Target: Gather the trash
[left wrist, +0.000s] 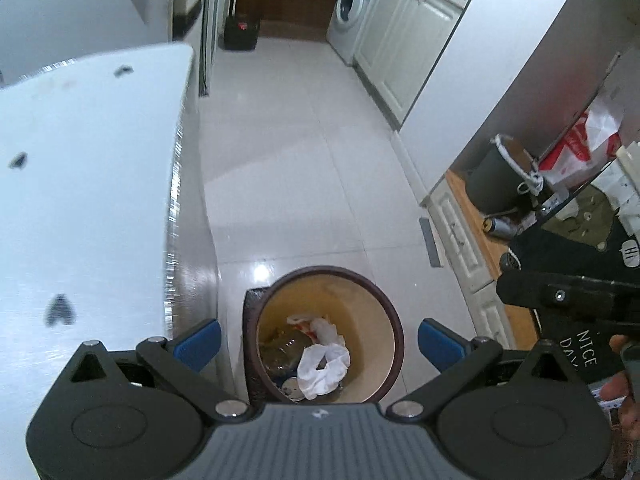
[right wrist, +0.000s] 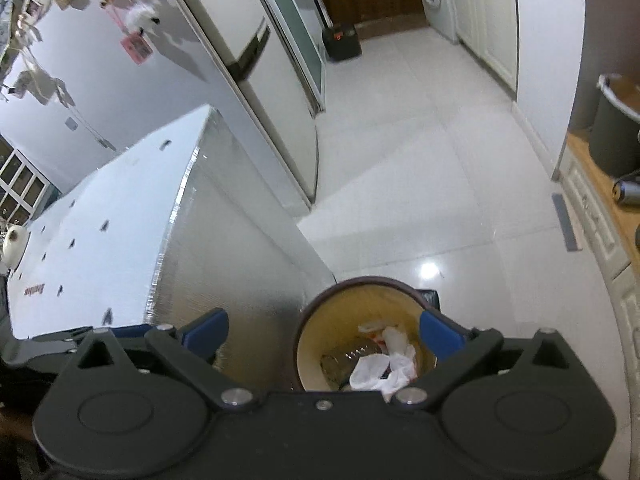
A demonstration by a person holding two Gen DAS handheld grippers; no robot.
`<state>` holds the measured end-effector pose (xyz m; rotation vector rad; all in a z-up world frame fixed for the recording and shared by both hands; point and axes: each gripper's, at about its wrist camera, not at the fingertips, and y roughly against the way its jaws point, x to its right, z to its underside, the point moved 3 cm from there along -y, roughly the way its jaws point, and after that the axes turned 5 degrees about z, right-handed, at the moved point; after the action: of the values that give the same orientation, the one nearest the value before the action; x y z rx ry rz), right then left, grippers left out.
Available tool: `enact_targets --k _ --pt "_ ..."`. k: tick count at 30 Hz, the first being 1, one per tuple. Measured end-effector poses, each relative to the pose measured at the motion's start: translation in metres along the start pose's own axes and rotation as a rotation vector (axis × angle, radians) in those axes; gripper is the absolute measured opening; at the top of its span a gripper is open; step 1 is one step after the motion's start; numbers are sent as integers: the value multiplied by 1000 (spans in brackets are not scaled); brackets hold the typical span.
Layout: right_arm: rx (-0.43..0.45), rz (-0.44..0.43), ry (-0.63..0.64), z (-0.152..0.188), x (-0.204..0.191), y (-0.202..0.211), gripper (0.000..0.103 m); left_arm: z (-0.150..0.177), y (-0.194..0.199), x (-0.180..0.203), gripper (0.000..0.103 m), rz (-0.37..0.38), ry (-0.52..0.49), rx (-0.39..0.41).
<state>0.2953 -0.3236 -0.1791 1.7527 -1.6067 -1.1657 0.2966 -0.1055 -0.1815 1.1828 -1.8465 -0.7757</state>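
A: How do the tongs stand?
B: Left tongs and right tongs both gape wide, nothing between the blue pads.
A: And the trash?
B: White crumpled trash lies inside the round bin on the floor below, beside a big white box. Farther off, a washing machine.

Each gripper is built of black plastic linkage arms pinned with silver round-headed screws over two round black housings. The left gripper is fronted by a grey ribbed plate, the right gripper by a plain black one. Blue pads are carried on the fingertips. Beside the right gripper, black clothing printed with white "NICE DAY" lettering is worn.
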Motion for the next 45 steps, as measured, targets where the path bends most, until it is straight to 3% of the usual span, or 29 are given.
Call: enact_targets --k 12,19,32,45 --pt "128 39 32 30 -45 88 103 24 115 3 103 -20 -24 160" --pt "187 48 46 61 -72 132 103 55 164 -2 103 -27 -27 193" --pt "266 82 82 103 -91 200 103 101 217 6 103 -64 5 228" --pt "260 101 122 124 -73 234 103 122 231 43 103 -86 12 248"
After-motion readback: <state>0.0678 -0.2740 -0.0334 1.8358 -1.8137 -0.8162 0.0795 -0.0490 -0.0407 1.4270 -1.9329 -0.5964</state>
